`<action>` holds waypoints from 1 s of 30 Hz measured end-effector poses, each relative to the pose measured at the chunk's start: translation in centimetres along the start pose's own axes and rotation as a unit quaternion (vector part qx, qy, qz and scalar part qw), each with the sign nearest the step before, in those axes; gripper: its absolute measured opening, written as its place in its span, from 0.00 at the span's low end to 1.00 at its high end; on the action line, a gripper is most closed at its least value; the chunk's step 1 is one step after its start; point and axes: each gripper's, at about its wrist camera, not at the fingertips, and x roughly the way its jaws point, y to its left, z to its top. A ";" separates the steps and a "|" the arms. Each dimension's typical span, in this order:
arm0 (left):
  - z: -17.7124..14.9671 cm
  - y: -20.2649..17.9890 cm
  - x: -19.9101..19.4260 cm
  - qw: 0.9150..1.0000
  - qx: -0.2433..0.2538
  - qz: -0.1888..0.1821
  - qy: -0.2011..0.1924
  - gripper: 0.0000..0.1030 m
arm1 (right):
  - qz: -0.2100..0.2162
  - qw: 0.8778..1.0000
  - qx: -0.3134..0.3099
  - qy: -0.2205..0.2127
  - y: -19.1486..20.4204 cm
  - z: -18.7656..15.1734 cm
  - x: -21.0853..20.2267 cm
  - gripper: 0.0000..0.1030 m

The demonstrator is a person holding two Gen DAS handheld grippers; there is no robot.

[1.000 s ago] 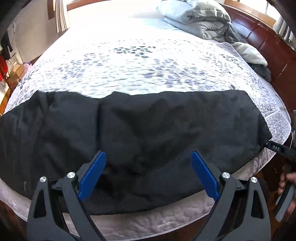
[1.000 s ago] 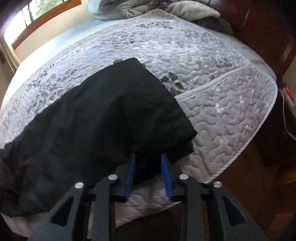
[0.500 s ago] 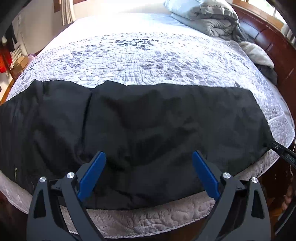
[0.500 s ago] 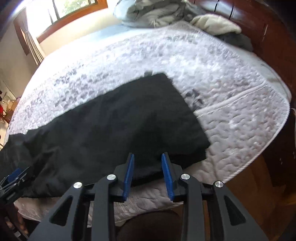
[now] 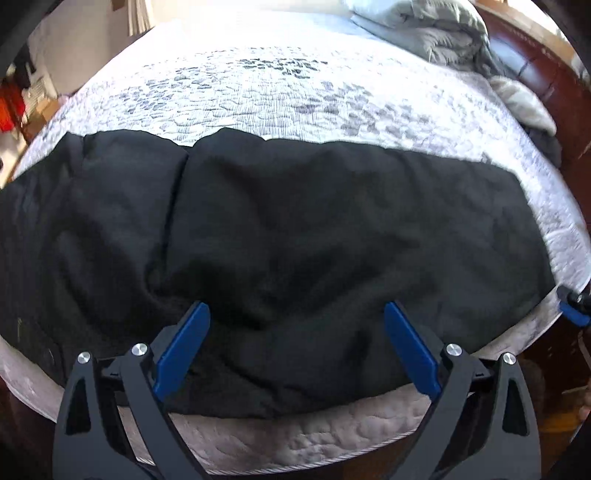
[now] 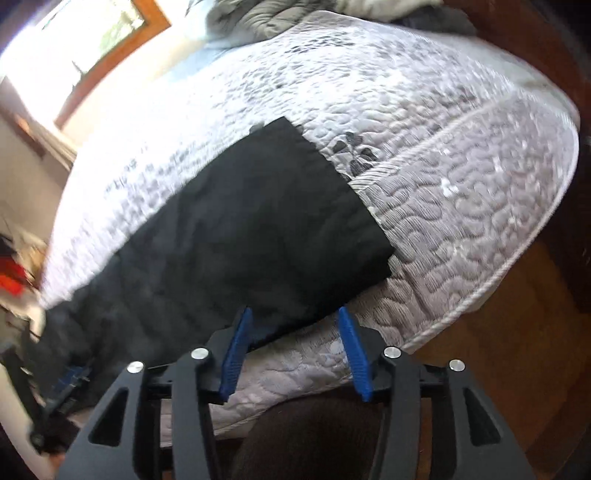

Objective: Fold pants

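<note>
Black pants point(image 5: 280, 236) lie flat across the near side of the bed, legs stacked, hem end at the right point(image 6: 258, 221). My left gripper point(image 5: 295, 317) is open wide and empty, hovering over the near edge of the pants at their middle. My right gripper point(image 6: 295, 321) is open and empty, just off the near corner of the hem end. Its blue tip point(image 5: 570, 310) shows at the right edge of the left wrist view. The left gripper point(image 6: 66, 384) shows blurred at the lower left of the right wrist view.
The bed has a white and grey quilted cover point(image 5: 288, 88). A grey duvet and pillows point(image 5: 428, 33) are piled at the far right by the dark wooden headboard point(image 5: 554, 85). The mattress edge point(image 6: 480, 295) drops to a wooden floor on the right. A window point(image 6: 103, 40) is behind.
My right gripper has opened and let go of the pants' hem corner, which now lies on the bed. My left gripper stayed open and drew back slightly.
</note>
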 end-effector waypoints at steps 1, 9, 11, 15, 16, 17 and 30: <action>0.0 0.0 -0.4 1.000 -0.010 -0.006 -0.005 0.92 | 0.006 1.000 0.011 0.004 -0.4 0.0 -0.2 0.50; -0.1 -3.1 0.1 1.000 0.010 -0.005 0.000 0.93 | -0.024 0.999 0.013 0.040 -0.1 -1.8 1.6 0.51; -0.3 -4.1 0.5 1.000 0.028 -0.009 0.005 0.93 | -0.028 0.999 0.005 0.046 0.4 -2.0 2.1 0.51; -0.9 -5.0 1.0 0.998 0.067 0.000 0.007 0.93 | -0.028 0.998 0.027 0.053 -0.5 -1.4 3.3 0.51; -1.0 -5.0 1.1 0.997 0.071 0.001 0.009 0.93 | -0.029 0.998 0.032 0.054 -0.8 -1.2 3.6 0.51; -1.1 -4.9 1.3 0.997 0.070 0.001 0.012 0.93 | -0.026 0.997 0.040 0.060 -1.2 -1.0 4.0 0.51; -1.0 -3.9 2.1 0.998 0.055 -0.001 0.021 0.93 | 0.024 0.996 0.061 0.061 -1.0 0.5 5.8 0.52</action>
